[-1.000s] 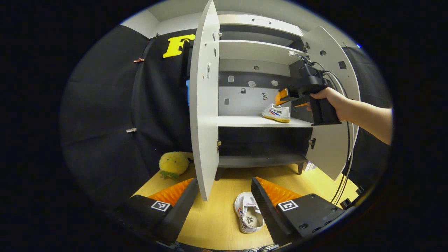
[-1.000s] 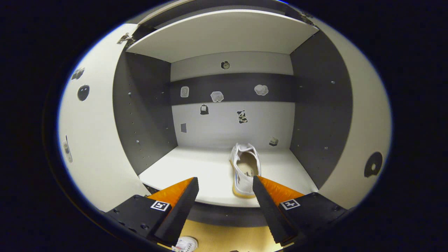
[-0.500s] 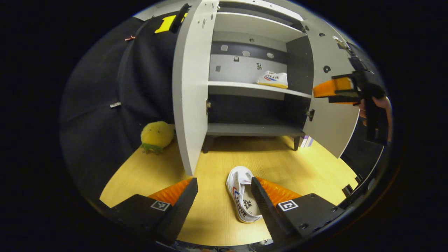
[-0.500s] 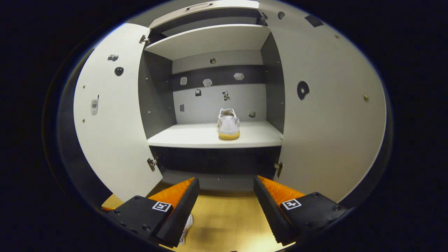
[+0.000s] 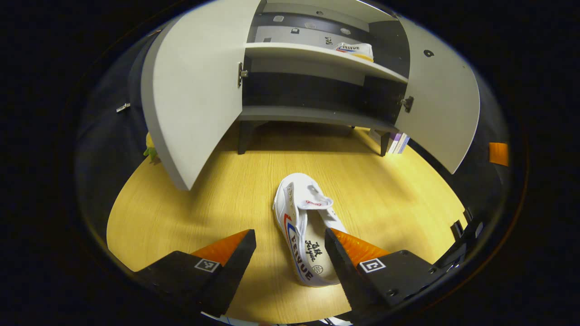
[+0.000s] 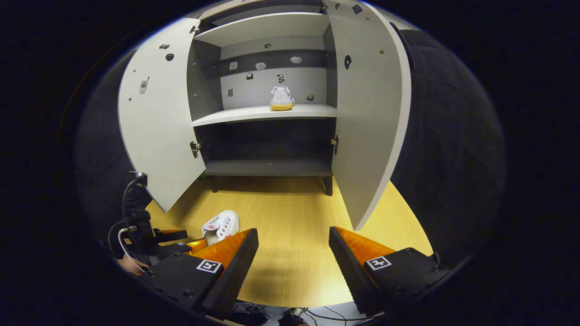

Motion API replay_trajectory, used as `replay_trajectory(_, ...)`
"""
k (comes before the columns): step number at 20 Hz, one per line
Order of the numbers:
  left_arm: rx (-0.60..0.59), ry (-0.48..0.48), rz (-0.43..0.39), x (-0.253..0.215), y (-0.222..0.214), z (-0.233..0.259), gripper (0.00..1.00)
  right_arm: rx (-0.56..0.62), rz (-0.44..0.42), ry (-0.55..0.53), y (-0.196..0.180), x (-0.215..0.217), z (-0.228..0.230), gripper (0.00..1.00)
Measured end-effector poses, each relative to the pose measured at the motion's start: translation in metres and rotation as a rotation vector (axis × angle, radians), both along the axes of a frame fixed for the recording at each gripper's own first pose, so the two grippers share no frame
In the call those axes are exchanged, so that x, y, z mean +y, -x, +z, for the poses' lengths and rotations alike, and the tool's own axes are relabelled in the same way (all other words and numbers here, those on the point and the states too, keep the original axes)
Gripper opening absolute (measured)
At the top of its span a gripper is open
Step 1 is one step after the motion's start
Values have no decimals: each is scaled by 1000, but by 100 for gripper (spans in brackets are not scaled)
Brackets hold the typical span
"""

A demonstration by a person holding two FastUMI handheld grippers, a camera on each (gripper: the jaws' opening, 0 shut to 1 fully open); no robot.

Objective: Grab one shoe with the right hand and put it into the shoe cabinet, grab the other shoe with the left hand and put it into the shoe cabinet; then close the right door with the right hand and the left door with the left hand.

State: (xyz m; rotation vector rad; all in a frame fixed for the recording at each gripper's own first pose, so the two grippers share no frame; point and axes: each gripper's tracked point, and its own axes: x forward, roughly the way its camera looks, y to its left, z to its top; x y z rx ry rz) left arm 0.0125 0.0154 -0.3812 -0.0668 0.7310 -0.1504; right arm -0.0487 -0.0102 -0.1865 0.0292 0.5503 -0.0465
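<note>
Left gripper view looks down on a yellow wooden floor [image 5: 217,199] with a white shoe [image 5: 304,231] lying low in the middle of the frame, its opening facing up and its toe toward the cabinet [image 5: 317,81] at the top. The left tool [image 5: 290,237] hangs just above it with fingers spread wide; the right-hand finger [image 5: 346,267] overlaps the shoe's heel side, the other stands apart over bare floor, and neither presses on the shoe. The left door [image 5: 190,90] swings far out at upper left, its lower corner reaching toward the shoe with a strip of open floor between. The right door [image 5: 437,95] stands open at upper right. A second white shoe [image 5: 355,49] sits on the middle shelf [image 5: 317,54], near its right end. Some books [image 5: 398,142] lean by the cabinet's right leg, and a bit of yellow toy [image 5: 149,147] peeks out past the left door's edge.

Right gripper view faces the cabinet from farther back, both doors open and a broad stretch of floor free in front. The right tool [image 6: 293,246] is spread wide and holds nothing. At lower left the other tool and its cable show beside the floor shoe.
</note>
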Motion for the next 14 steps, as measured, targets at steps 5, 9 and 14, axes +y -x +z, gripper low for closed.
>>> replay_trajectory(5,30,-74,-18,-2,-22,-23,95,25,-36,19,28,-16,-7,99)
replay_trajectory(9,4,-163,-48,-6,-48,-28,81,39,-91,8,43,-33,-9,99)
replay_trajectory(14,8,-224,-13,-3,-68,-36,59,33,-122,11,52,-46,-7,99)
